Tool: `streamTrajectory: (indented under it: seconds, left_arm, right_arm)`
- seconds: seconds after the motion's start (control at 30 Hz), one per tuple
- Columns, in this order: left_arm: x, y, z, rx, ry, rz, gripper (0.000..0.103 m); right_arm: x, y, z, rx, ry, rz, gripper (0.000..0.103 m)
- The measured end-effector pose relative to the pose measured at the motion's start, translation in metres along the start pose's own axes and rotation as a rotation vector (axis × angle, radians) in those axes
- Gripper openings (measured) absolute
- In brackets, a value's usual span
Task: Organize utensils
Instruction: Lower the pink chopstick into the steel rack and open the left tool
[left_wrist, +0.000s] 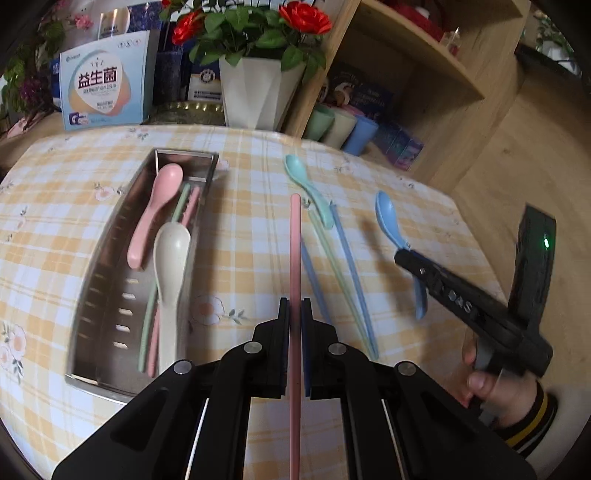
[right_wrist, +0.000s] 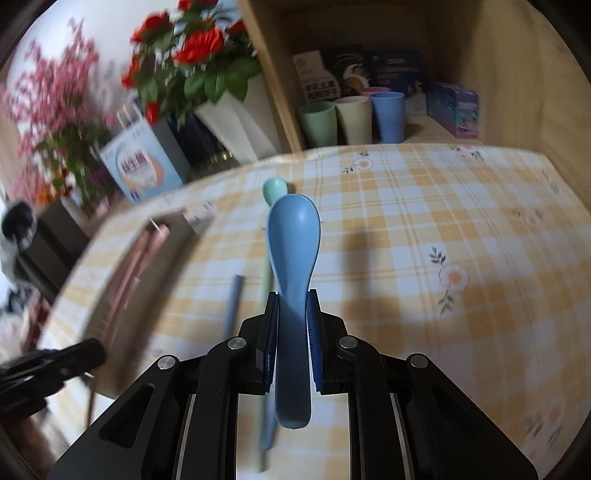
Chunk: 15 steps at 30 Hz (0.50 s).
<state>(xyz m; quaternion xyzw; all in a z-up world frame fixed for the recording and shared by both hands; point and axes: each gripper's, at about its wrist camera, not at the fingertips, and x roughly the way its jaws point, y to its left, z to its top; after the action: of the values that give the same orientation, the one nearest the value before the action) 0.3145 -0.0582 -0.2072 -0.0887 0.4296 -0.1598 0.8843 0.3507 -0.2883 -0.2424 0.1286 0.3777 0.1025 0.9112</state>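
Note:
My left gripper (left_wrist: 295, 308) is shut on a pink chopstick (left_wrist: 295, 251) and holds it above the checked tablecloth, right of the steel tray (left_wrist: 101, 295). The tray holds a pink spoon (left_wrist: 159, 206), a cream spoon (left_wrist: 170, 273), a green chopstick and a pink chopstick. A teal spoon (left_wrist: 306, 188), a green chopstick (left_wrist: 340, 280) and two blue chopsticks (left_wrist: 352, 273) lie on the cloth. My right gripper (right_wrist: 292, 304) is shut on a blue spoon (right_wrist: 293, 251), lifted above the table; it also shows in the left wrist view (left_wrist: 400, 254).
A white vase of red roses (left_wrist: 255, 88), a blue box (left_wrist: 105, 81) and a brass dish stand at the table's back edge. A wooden shelf (left_wrist: 424, 74) at the right holds three cups (right_wrist: 351, 114) and boxes.

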Motion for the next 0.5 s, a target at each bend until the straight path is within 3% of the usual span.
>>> streamTrajectory:
  seconds: [0.3, 0.5]
  left_arm:
    - [-0.026, 0.048, 0.035, -0.081, -0.009, 0.002, 0.006]
    - [-0.02, 0.078, 0.065, -0.037, 0.005, 0.051, 0.006]
  right_arm:
    - [-0.016, 0.003, -0.003, 0.024, -0.01, 0.018, 0.015]
    - [-0.019, -0.003, -0.002, 0.05, -0.014, 0.016, 0.015]
